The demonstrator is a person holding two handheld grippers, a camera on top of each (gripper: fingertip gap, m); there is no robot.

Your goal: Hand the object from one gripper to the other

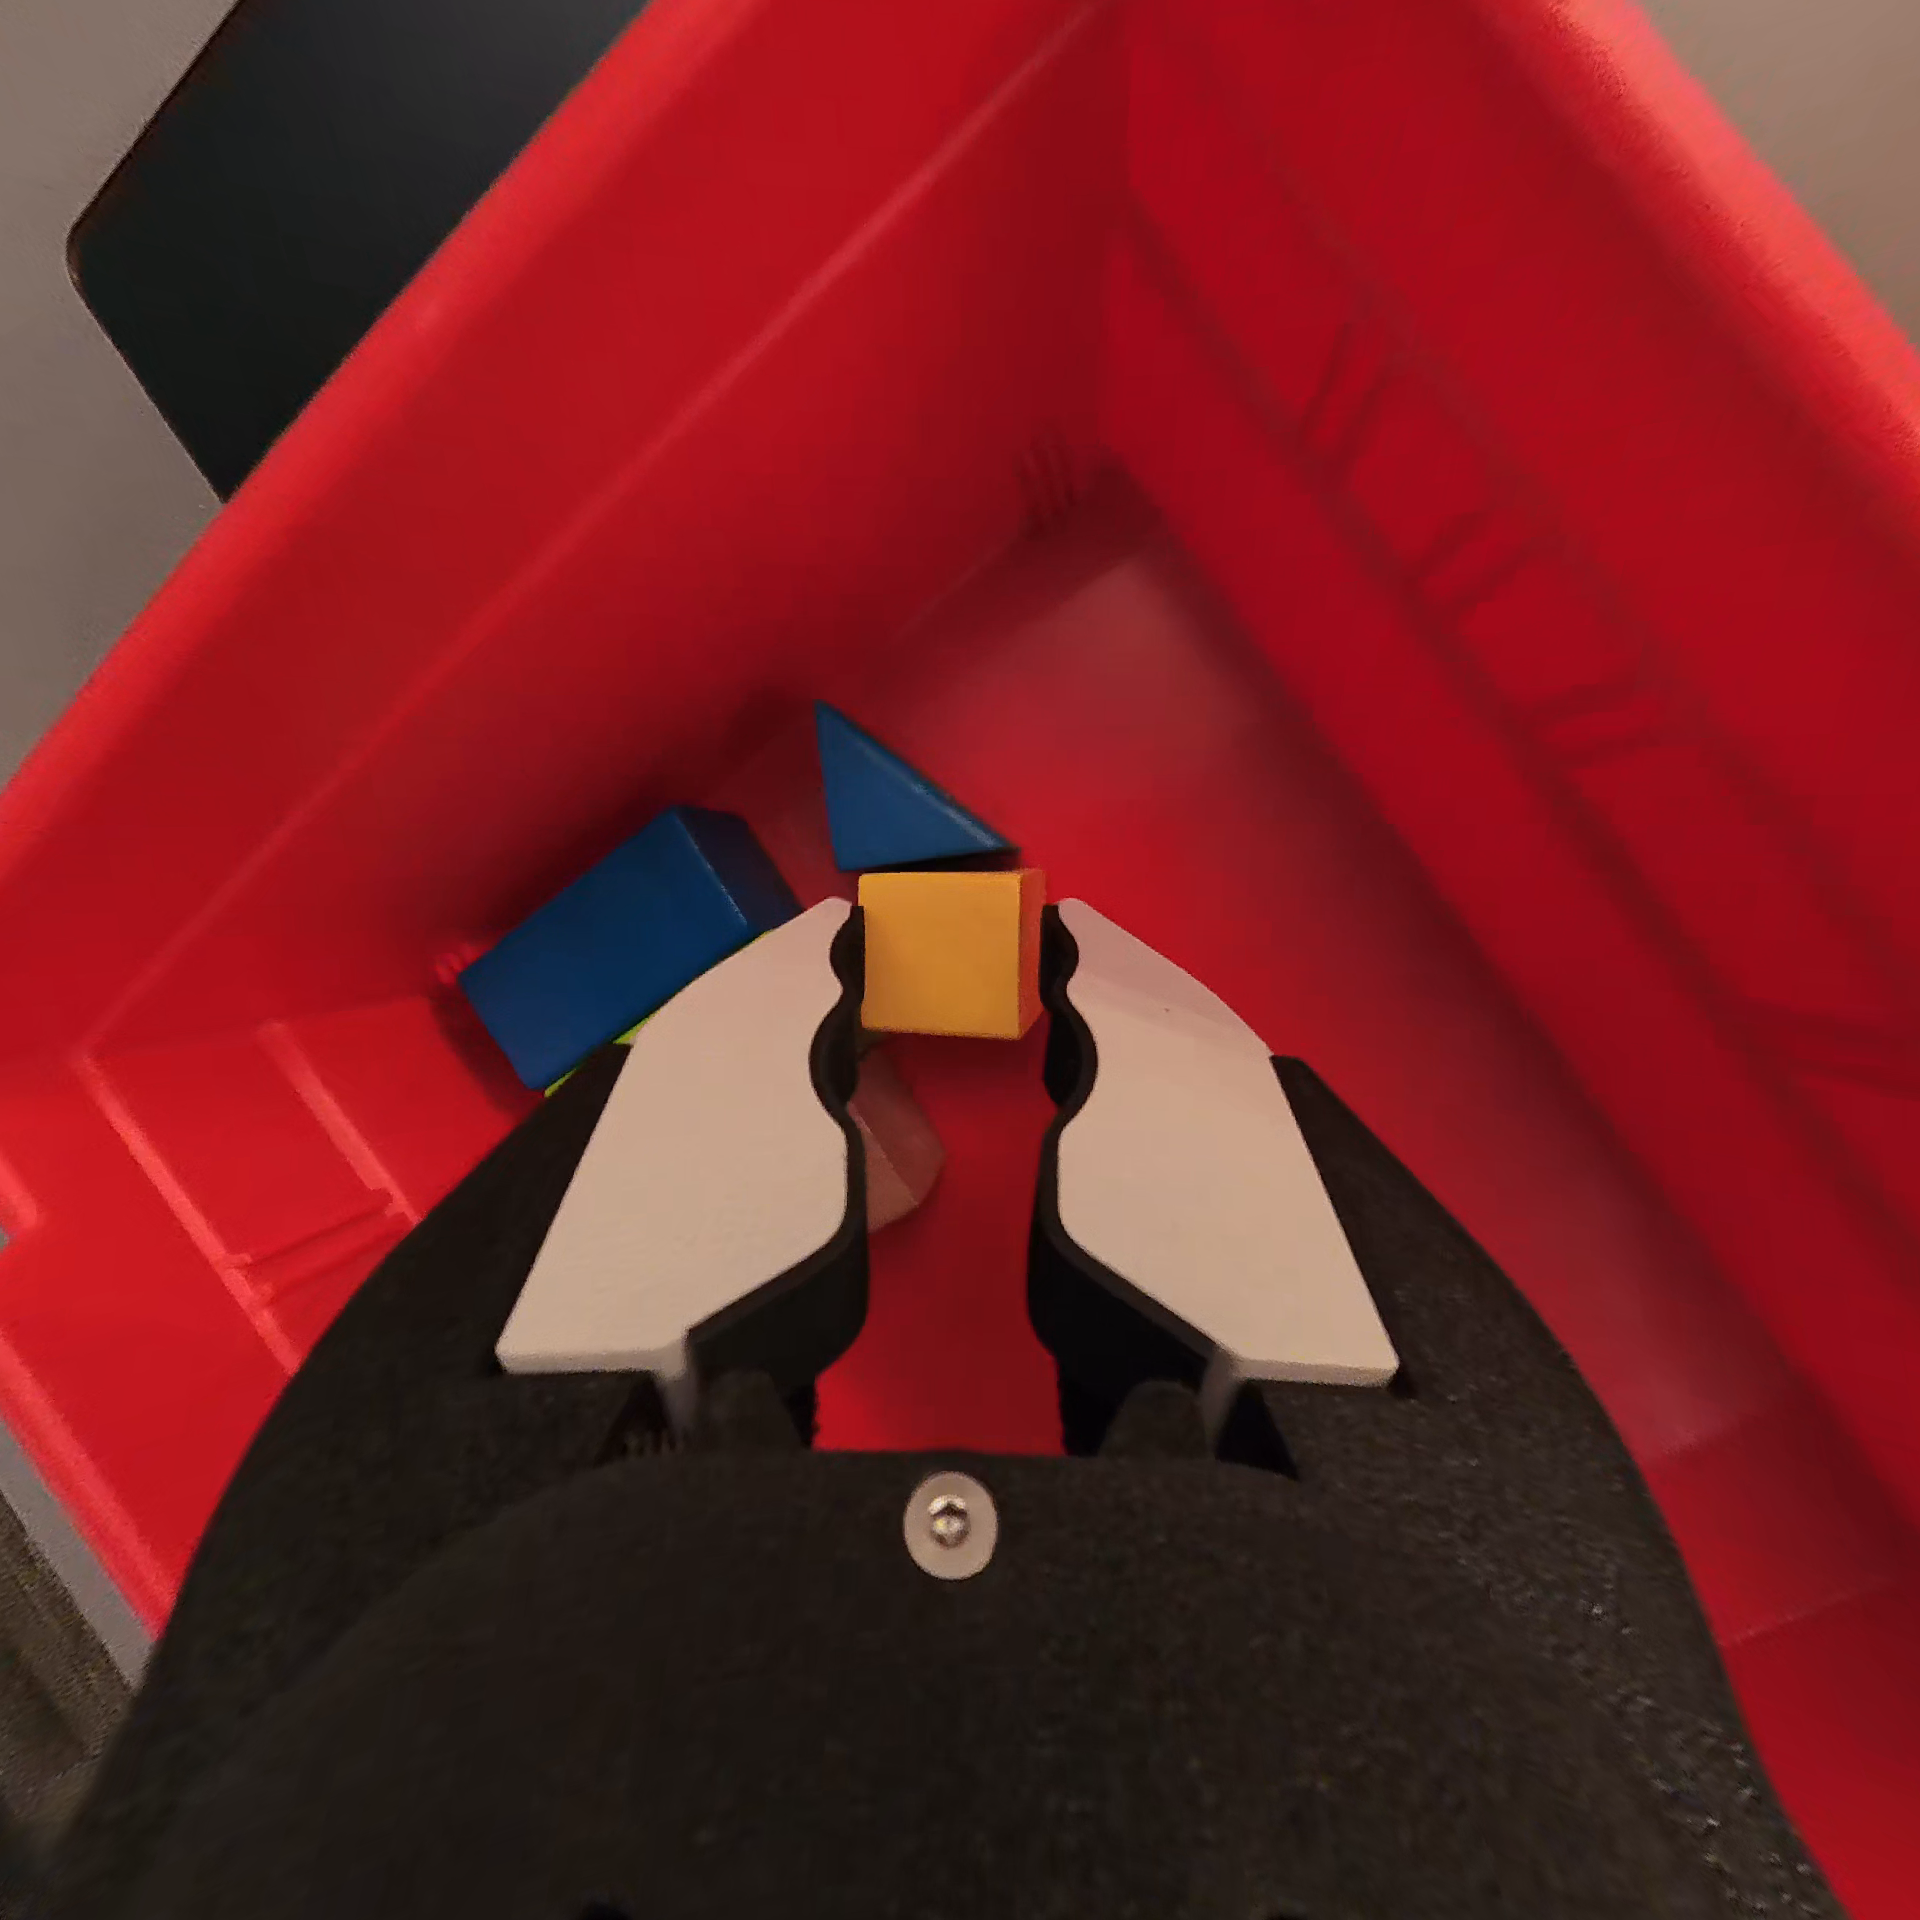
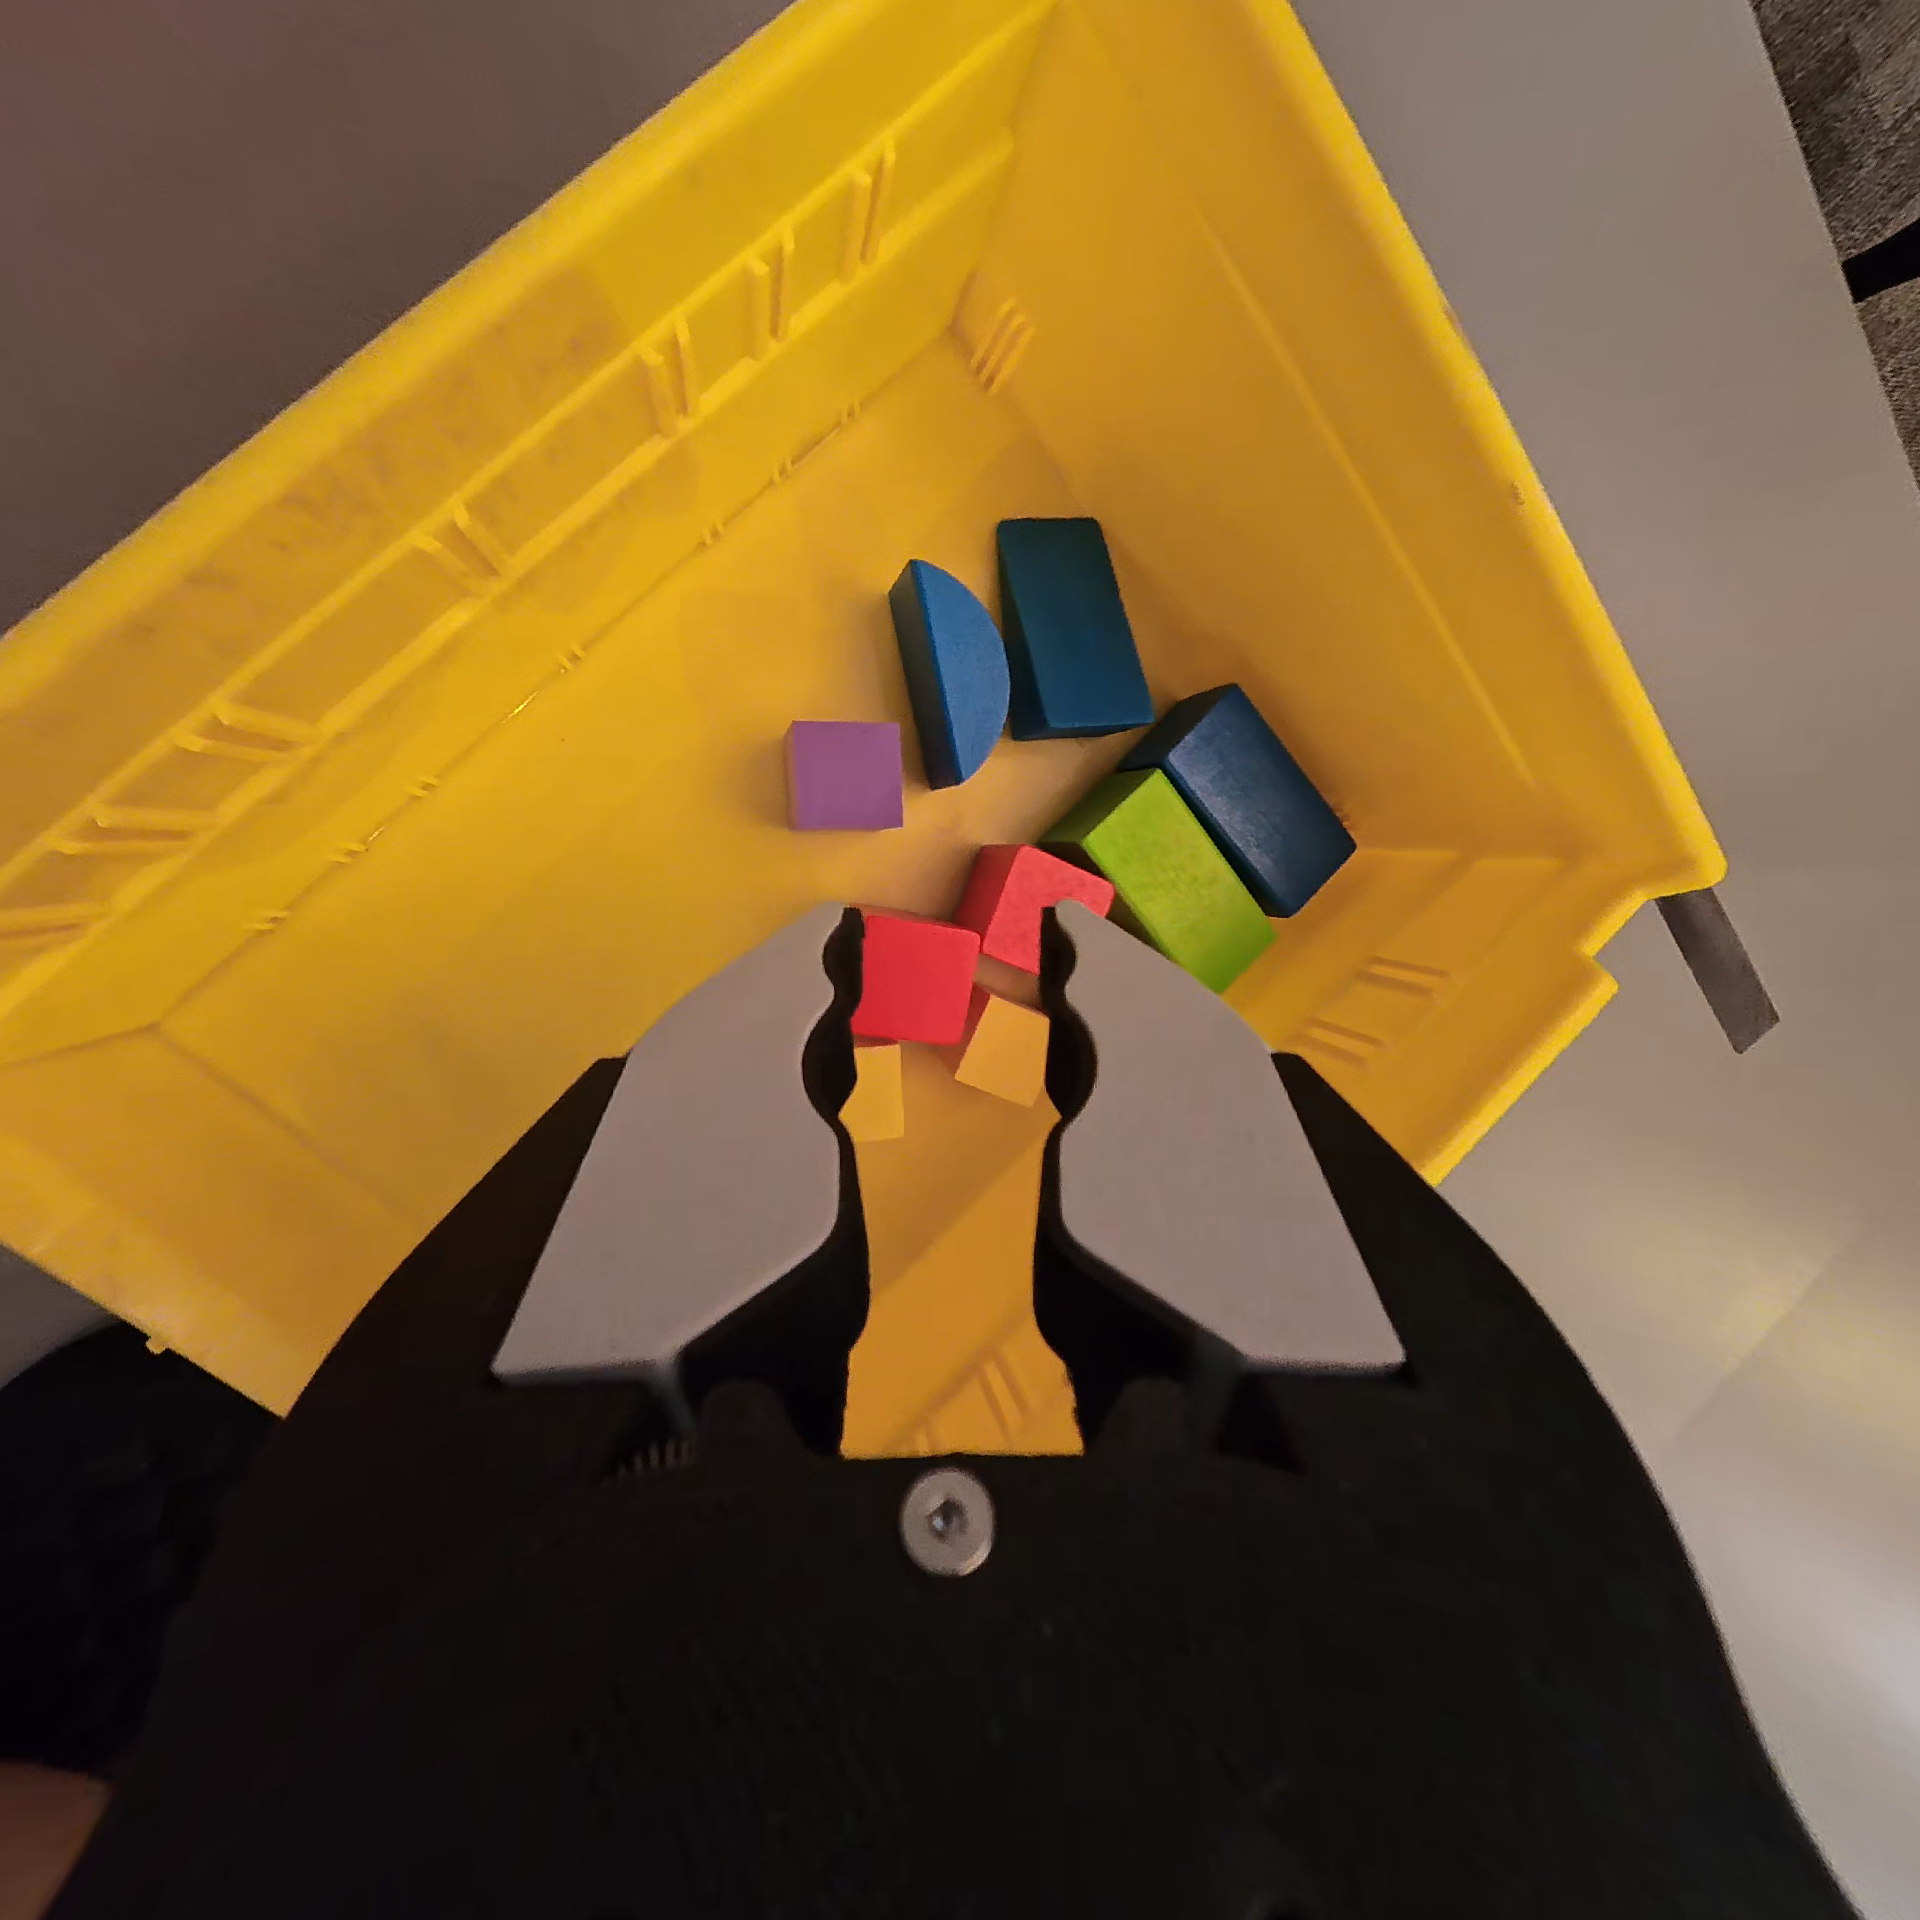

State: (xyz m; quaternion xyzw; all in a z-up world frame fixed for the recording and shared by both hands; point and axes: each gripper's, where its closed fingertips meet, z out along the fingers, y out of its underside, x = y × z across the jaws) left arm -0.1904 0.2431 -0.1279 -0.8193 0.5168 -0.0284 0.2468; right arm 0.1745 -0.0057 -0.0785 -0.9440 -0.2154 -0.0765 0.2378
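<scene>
White tabletop (image 2: 1714, 1351); grey carpet (image 2: 1849, 114) beyond edge.

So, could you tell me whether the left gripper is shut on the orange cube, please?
Shut on it. The left gripper has both fingertips pressed against the orange cube's sides, inside the red bin.

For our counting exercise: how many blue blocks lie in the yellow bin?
3. A half-round block sits beside a flat rectangular block near the far wall; a darker block lies against the green block. The right tool may hide others.
</scene>
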